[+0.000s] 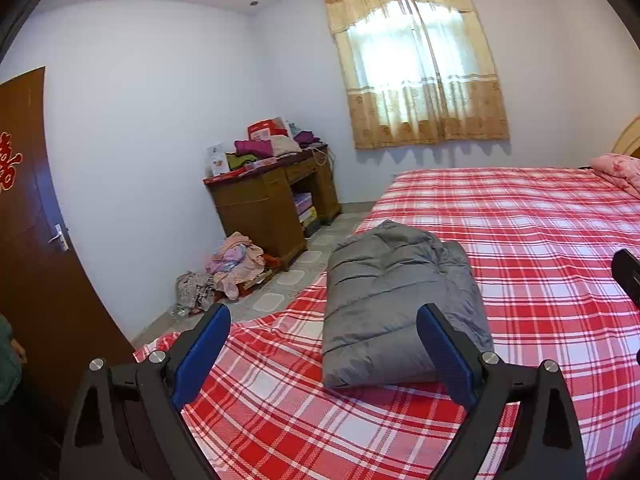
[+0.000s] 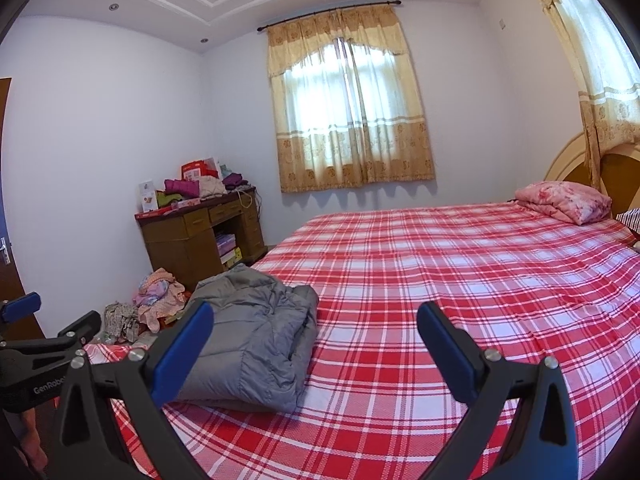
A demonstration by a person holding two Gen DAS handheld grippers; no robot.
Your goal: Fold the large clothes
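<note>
Both sets of jaws stand spread wide and hold nothing. The left gripper point(image 1: 324, 344) hangs above the near edge of the bed point(image 1: 520, 240), and between its blue pads sits the grey padded jacket point(image 1: 396, 300), already folded into a thick bundle on the red checked sheet. The right gripper point(image 2: 316, 340) is raised further along the bed, with only bare sheet between its fingers; from there the jacket point(image 2: 256, 344) lies off to the left, partly behind the left-hand pad.

The bundle's long axis runs away from the person, from the near edge toward the foot corner by the desk point(image 2: 200, 236). The left gripper is plainly nearer and lined up with it end-on, so I'd judge any tidying press or lift falls to that side first.

The right wrist view shows the layered, open edge of the fold and the pink pillow point(image 2: 564, 200) at the headboard; the left wrist view shows only the bundle's smooth top and the closed near end.
</note>
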